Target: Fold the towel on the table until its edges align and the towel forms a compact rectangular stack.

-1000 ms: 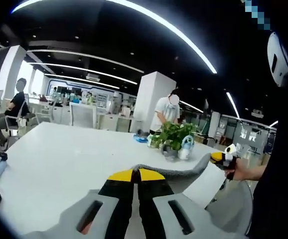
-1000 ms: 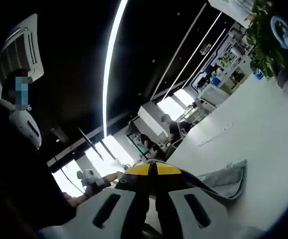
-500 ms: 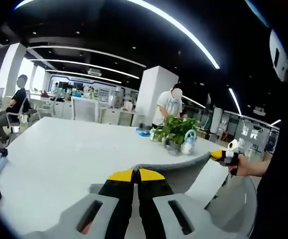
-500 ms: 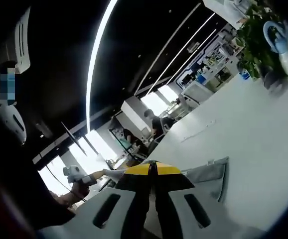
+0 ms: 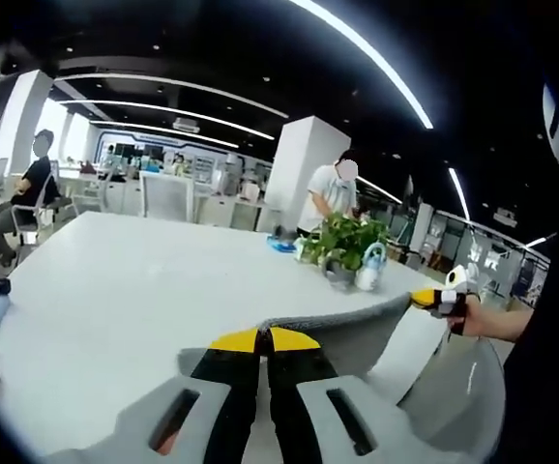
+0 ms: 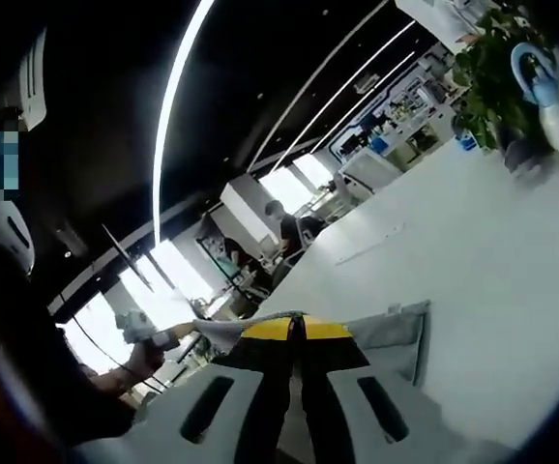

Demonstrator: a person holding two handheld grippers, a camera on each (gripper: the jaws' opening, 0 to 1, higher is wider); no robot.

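Observation:
A grey towel (image 5: 357, 333) hangs stretched between my two grippers above the white table (image 5: 115, 290). In the left gripper view my left gripper (image 5: 264, 340) is shut on one top corner, its yellow tips pressed together. The right gripper (image 5: 432, 300) shows at the right of that view, gripping the other corner. In the right gripper view my right gripper (image 6: 296, 329) is shut on the towel (image 6: 396, 338), and the left gripper (image 6: 139, 331) shows small at the left, in a person's hand. The towel's lower part is hidden behind the jaws.
A potted plant (image 5: 342, 253) and a white-and-blue spray bottle (image 5: 367, 269) stand at the table's far side; both also appear in the right gripper view as plant (image 6: 492, 72) and bottle (image 6: 550, 92). People stand and sit in the background office. A chair (image 5: 163, 208) stands beyond the table.
Both views have shifted slightly as the hands moved. The towel stays stretched between the shut grippers, and the right gripper view now shows more of the table.

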